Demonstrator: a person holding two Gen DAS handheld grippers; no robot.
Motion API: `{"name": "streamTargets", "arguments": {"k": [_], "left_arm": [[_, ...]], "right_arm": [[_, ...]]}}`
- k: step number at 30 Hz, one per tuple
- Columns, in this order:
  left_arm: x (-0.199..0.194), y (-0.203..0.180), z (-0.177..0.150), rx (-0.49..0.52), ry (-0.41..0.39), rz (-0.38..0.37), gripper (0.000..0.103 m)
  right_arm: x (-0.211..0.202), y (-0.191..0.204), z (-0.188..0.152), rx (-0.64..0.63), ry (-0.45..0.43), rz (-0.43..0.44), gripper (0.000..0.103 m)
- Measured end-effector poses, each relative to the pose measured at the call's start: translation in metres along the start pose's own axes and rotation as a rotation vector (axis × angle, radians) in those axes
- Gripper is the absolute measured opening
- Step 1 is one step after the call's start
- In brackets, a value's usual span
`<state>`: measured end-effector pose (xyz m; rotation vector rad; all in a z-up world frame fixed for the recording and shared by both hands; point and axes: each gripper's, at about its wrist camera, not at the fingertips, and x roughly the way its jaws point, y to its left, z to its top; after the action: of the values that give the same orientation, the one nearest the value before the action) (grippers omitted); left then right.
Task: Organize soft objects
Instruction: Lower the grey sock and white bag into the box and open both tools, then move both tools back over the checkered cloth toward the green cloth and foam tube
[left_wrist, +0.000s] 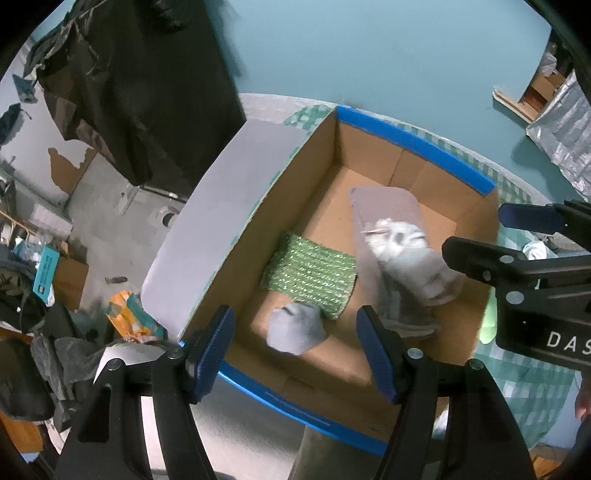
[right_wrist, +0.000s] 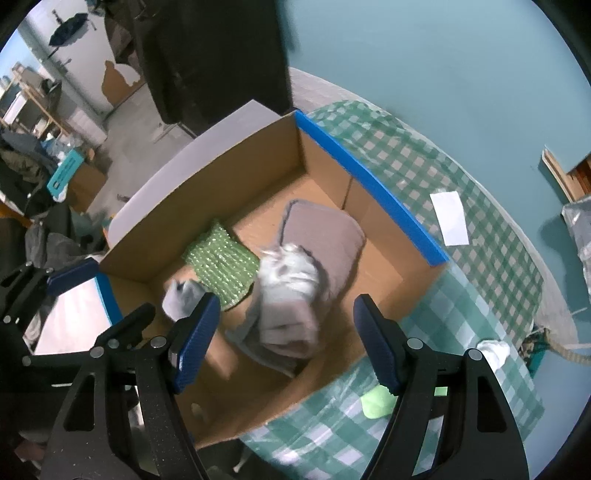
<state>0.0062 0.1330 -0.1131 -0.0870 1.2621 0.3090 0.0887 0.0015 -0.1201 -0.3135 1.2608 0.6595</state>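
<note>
Hovering over the box (left_wrist: 369, 155) now, both grippers, and both with fingers spread wide and nothing between them. Left gripper (left_wrist: 295, 347) hangs above the box's near edge; right gripper (right_wrist: 284, 339) is poised over the box's right side, just above the near wall. In the left view the right gripper pokes in from the right edge of the picture, its blue pads apart.

Down in the box, four soft things. A green pad (left_wrist: 312, 273), knitted and sparkly, lies flat on the box floor near the left wall. Touching its near corner, a small grey bundle (left_wrist: 295, 326) sits toward the near-left corner. Right of the pad lies a brownish-grey towel (right_wrist: 325, 230), folded, running from the far wall toward the near one. On top of it, blurred, is a pale fluffy bundle (right_wrist: 291, 271); whether it is resting or falling I cannot tell.

Outside the box, on the checked cloth (right_wrist: 461, 295), a lime rag (right_wrist: 375, 402) lies by the near-right corner, a white wad (right_wrist: 493, 350) further right, and a paper slip (right_wrist: 450, 218) beyond the far wall.
</note>
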Motion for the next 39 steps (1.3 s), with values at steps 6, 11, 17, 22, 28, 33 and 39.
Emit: {"name": "streamTargets", "arguments": {"k": [6, 11, 17, 22, 28, 33, 39], "left_arm": [[-0.011, -0.013, 0.003, 0.026, -0.032, -0.005, 0.072], [-0.017, -0.028, 0.001, 0.058, -0.041, -0.013, 0.072], [-0.023, -0.044, -0.001, 0.093, -0.049, -0.023, 0.072], [-0.027, -0.059, -0.002, 0.121, -0.052, -0.034, 0.072], [-0.032, -0.081, -0.003, 0.167, -0.057, -0.048, 0.072], [-0.034, -0.103, -0.004, 0.211, -0.063, -0.060, 0.072], [-0.035, -0.128, -0.007, 0.258, -0.061, -0.077, 0.072]], "right_arm": [[-0.012, -0.012, -0.008, 0.029, -0.013, -0.006, 0.075], [-0.024, -0.026, -0.018, 0.063, -0.034, -0.023, 0.075], [-0.030, -0.047, -0.035, 0.106, -0.027, -0.045, 0.075], [-0.036, -0.068, -0.052, 0.150, -0.021, -0.060, 0.075], [-0.045, -0.097, -0.073, 0.216, -0.020, -0.079, 0.075], [-0.052, -0.121, -0.090, 0.271, -0.018, -0.089, 0.075], [-0.060, -0.147, -0.107, 0.331, -0.019, -0.102, 0.075]]}}
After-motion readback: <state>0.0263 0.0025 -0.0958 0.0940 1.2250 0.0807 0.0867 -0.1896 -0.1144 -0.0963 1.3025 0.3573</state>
